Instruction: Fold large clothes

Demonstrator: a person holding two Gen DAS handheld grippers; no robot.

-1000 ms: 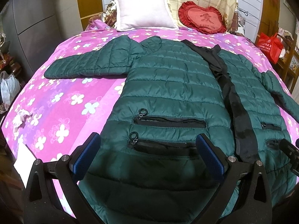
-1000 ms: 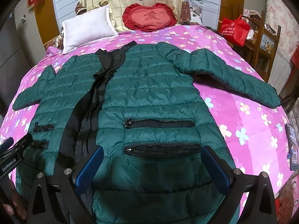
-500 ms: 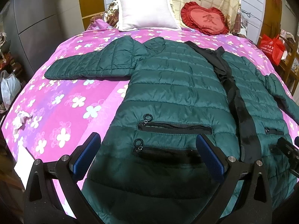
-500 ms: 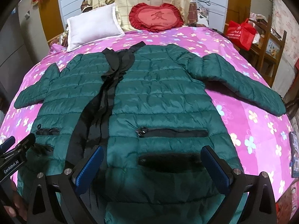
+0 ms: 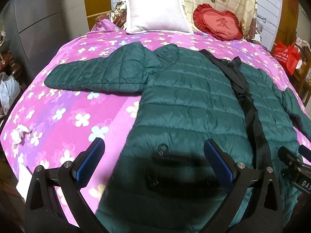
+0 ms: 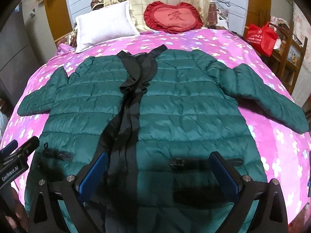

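- Left wrist view: the green puffer jacket [image 5: 186, 104] lies face up and spread flat on the bed [image 5: 64, 112], sleeves out to both sides, black front placket running down its middle.
- Compared with a second ago, both tools have advanced up the jacket from the hem; the lower pocket zips now sit between or under the fingers instead of ahead of them.
- Left tool [image 5: 153, 161] is spread wide and empty, hovering over the jacket's left front panel.
- Right tool [image 6: 159, 171] is likewise spread and holds nothing, over the right panel near the pocket zip [image 6: 177, 162].
- My reading: no fold has begun; the tools are closing in for a first grab.
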